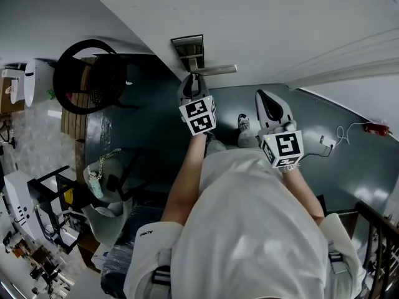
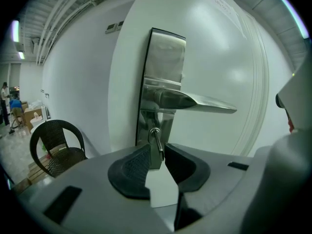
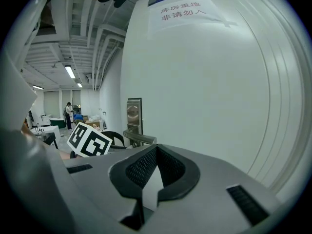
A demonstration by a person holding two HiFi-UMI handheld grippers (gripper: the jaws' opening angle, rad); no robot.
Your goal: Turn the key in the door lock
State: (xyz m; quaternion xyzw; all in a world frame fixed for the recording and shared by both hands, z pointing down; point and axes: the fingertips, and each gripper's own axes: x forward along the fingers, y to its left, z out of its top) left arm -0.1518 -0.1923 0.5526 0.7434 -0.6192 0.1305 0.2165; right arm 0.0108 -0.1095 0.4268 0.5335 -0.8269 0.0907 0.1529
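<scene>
Black wicker chair [image 2: 63,156] stands upright on the dark floor [image 1: 149,104], close beside a white wall [image 2: 78,72]. Paper notice [image 3: 187,11] with printed characters is fixed up high. Strip lights [image 3: 69,72] are lit overhead. Two people [image 3: 68,112] stand far back, near cardboard boxes [image 2: 31,116].

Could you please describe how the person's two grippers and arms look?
The left gripper and right gripper have light grey, rounded shells and black jaws with a fine mesh texture. Each carries a white cube with black square markers. The person wears a white short-sleeved shirt; the forearms are bare.
</scene>
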